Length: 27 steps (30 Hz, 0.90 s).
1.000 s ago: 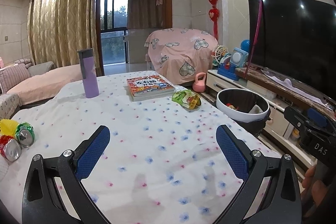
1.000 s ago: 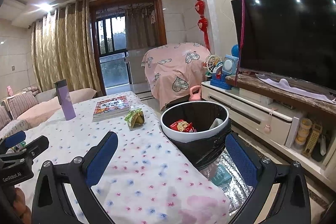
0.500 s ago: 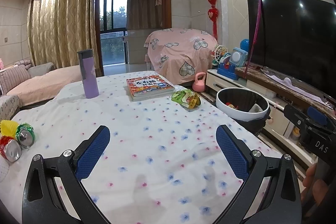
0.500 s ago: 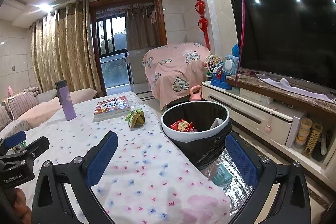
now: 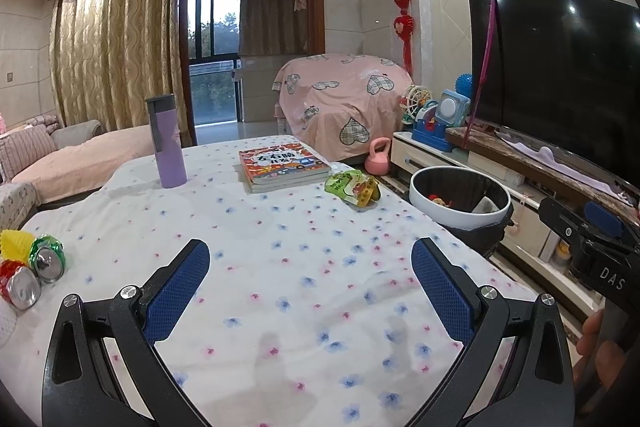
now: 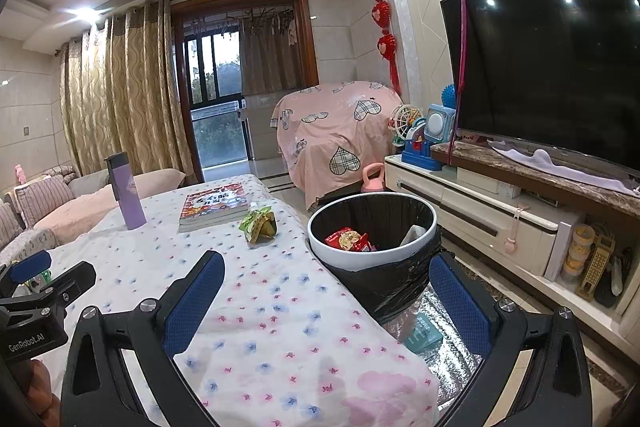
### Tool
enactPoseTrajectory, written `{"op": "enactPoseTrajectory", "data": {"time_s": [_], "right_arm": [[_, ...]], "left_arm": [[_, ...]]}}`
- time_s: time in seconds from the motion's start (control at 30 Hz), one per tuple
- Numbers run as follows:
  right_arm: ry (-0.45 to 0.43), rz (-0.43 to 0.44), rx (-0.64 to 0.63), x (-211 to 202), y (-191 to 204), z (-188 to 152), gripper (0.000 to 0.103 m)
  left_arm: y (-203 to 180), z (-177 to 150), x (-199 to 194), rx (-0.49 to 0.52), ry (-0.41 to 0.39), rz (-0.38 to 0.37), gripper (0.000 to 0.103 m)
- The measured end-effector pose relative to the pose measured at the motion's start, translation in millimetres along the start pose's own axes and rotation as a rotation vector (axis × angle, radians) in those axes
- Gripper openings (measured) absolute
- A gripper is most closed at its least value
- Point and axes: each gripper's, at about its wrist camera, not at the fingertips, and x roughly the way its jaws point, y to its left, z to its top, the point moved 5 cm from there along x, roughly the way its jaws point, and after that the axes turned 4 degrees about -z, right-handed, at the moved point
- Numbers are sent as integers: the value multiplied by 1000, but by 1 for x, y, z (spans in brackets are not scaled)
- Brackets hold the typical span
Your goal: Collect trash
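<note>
A green and yellow snack wrapper (image 5: 352,188) lies on the flowered tablecloth near the table's right edge; it also shows in the right wrist view (image 6: 259,224). Two crushed cans (image 5: 34,273) and a yellow wrapper (image 5: 15,239) lie at the table's left edge. A white-rimmed bin with a black liner (image 5: 460,213) stands beside the table and holds red wrappers (image 6: 347,240). My left gripper (image 5: 310,289) is open and empty above the tablecloth. My right gripper (image 6: 326,301) is open and empty, over the table corner next to the bin (image 6: 374,255).
A purple bottle (image 5: 166,141) and a stack of books (image 5: 282,165) stand on the far half of the table. A TV stand (image 6: 500,219) with a large TV runs along the right. A pink kettlebell (image 5: 378,159) sits on the floor beyond the bin.
</note>
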Motion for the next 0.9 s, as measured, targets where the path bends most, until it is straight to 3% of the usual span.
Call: {"op": "enactPoseTrajectory", "data": {"time_s": [0.9], "right_arm": [[4,4,3,-1,1,-1,103]], "left_arm": [[1,-4,7,4,17,-10,103]]}}
